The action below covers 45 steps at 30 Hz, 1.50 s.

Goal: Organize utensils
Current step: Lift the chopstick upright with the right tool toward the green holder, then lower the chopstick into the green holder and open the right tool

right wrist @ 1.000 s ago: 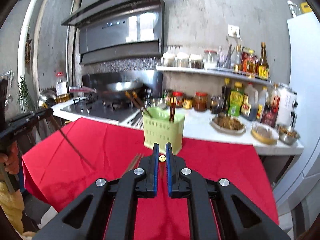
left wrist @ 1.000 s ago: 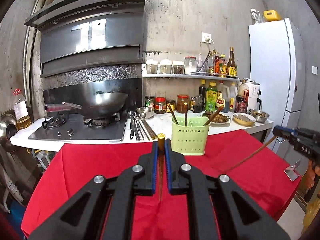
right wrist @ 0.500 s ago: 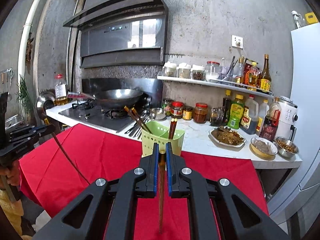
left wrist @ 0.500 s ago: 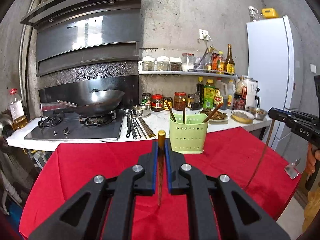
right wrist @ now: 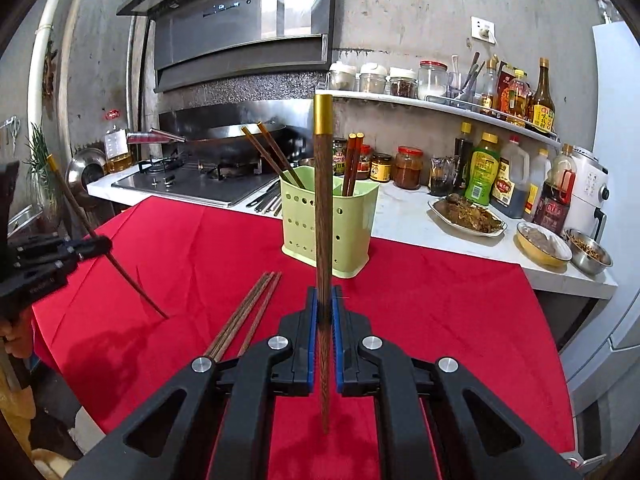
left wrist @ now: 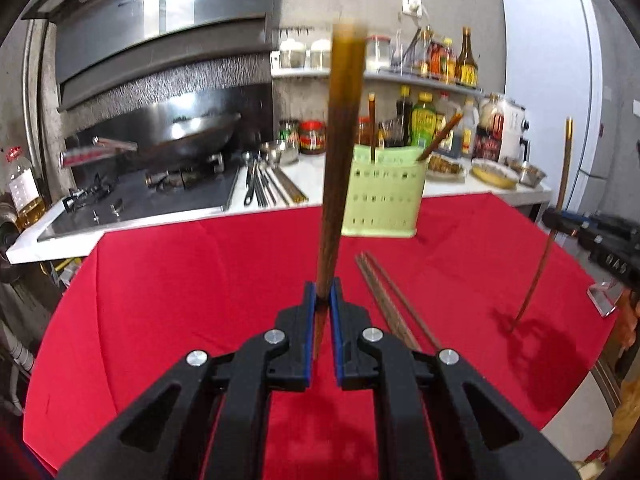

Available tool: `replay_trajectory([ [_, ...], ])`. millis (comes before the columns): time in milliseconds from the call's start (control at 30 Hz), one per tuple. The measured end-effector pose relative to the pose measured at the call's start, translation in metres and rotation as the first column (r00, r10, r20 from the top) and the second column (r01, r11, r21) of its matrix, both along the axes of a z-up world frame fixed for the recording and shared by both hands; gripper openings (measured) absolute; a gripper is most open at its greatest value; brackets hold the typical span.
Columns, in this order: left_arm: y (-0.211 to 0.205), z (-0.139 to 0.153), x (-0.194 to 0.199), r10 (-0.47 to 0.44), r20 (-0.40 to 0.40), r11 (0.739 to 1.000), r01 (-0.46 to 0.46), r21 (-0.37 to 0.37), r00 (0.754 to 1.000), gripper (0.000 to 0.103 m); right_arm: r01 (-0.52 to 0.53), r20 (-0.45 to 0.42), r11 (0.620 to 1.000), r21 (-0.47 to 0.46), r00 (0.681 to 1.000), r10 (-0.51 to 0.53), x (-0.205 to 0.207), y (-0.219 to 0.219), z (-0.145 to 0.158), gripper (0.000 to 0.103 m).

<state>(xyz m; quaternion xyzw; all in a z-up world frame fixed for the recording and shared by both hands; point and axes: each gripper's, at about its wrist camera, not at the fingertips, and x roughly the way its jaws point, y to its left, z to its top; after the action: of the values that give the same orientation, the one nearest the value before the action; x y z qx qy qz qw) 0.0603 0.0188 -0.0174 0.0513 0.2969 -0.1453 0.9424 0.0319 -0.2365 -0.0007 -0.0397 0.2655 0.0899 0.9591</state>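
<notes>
Surface (right wrist: 440, 300) draped in red cloth, abutting a white kitchen counter (right wrist: 404, 220).
On the cloth: pale green perforated utensil holder (right wrist: 328, 232) at the far edge; loose wooden chopsticks (right wrist: 244, 316) lying flat nearer the camera.

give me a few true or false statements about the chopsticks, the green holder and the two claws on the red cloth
1. Each claw is shut on one chopstick. True: the left claw clamps the left chopstick, and the right claw clamps the right chopstick.
2. The green holder is empty. False: it already has chopsticks standing in it.
3. Loose chopsticks lie flat on the red cloth. True.
4. The holder lies tipped on its side. False: it stands upright on the cloth.
5. The right chopstick has a gold cap at its top end. True.
</notes>
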Motion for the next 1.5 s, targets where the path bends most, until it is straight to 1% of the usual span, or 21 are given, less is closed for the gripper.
replay_trajectory([
  [100,-0.002,-0.010,0.005,0.009,-0.025,1.000,-0.008,0.016,1.000,0.007,-0.012,0.007,1.000,0.015,1.000,0.012,0.002,0.000,0.001,0.007],
  [167,-0.001,-0.009,0.005,0.015,-0.024,1.000,-0.015,0.009,1.000,0.007,-0.022,0.023,0.999,0.028,1.000,0.021,0.005,-0.001,0.003,0.007],
  [200,0.001,-0.006,0.005,0.014,-0.021,1.000,-0.015,-0.007,1.000,0.007,-0.032,0.040,0.999,0.039,0.999,0.031,0.006,-0.001,0.005,0.007],
  [300,0.002,0.000,0.004,0.013,-0.006,1.000,-0.013,-0.018,1.000,0.007,-0.048,0.095,0.997,0.057,0.995,0.042,0.011,0.001,0.008,0.007],
  [433,0.000,-0.009,0.008,0.016,-0.034,1.000,-0.017,-0.017,0.999,0.007,-0.052,0.116,0.996,0.069,0.992,0.043,0.014,0.001,0.001,0.007],
  [533,0.003,-0.010,0.005,0.018,-0.045,0.999,-0.019,-0.027,0.999,0.007,-0.043,0.107,0.998,0.042,0.994,0.038,0.009,0.001,-0.008,0.007],
  [700,0.005,-0.011,-0.003,0.018,-0.066,1.000,-0.019,-0.008,0.998,0.007,-0.033,0.097,0.999,-0.014,0.995,0.034,-0.015,0.000,-0.008,0.008],
  [767,0.007,-0.011,-0.007,0.015,-0.072,1.000,-0.016,-0.012,0.997,0.007,-0.037,0.086,0.999,-0.030,0.995,0.040,-0.024,-0.001,-0.009,0.008],
  [867,0.007,-0.010,-0.011,0.009,-0.069,1.000,-0.010,-0.012,0.998,0.007,-0.028,0.061,0.996,-0.082,0.998,0.033,-0.036,0.002,-0.014,0.007],
  [1000,0.005,-0.004,-0.014,-0.006,-0.061,1.000,0.005,-0.018,0.998,0.007,-0.035,0.041,0.995,-0.091,0.998,0.039,-0.044,0.002,-0.018,0.007],
  [1167,0.003,0.010,-0.009,-0.017,-0.051,1.000,0.016,-0.017,0.999,0.007,-0.011,0.046,0.999,-0.046,0.999,0.013,-0.033,-0.008,-0.011,0.007],
  [1300,-0.001,0.032,0.010,-0.032,-0.023,0.999,0.031,-0.029,0.999,0.007,0.014,0.047,1.000,-0.001,0.999,-0.014,-0.010,-0.017,0.003,0.007],
  [1367,-0.006,0.041,0.022,-0.039,-0.011,0.999,0.039,-0.029,0.999,0.007,0.032,0.050,0.999,0.003,0.998,-0.032,0.004,-0.021,0.011,0.007],
  [1433,-0.012,0.056,0.039,-0.048,0.008,0.998,0.048,-0.032,0.999,0.007,0.047,0.070,0.999,0.000,0.996,-0.047,0.019,-0.024,0.025,0.007],
  [1500,-0.017,0.072,0.051,-0.055,0.033,0.998,0.056,-0.037,0.998,0.007,0.065,0.111,0.998,-0.007,0.992,-0.064,0.033,-0.028,0.047,0.007],
])
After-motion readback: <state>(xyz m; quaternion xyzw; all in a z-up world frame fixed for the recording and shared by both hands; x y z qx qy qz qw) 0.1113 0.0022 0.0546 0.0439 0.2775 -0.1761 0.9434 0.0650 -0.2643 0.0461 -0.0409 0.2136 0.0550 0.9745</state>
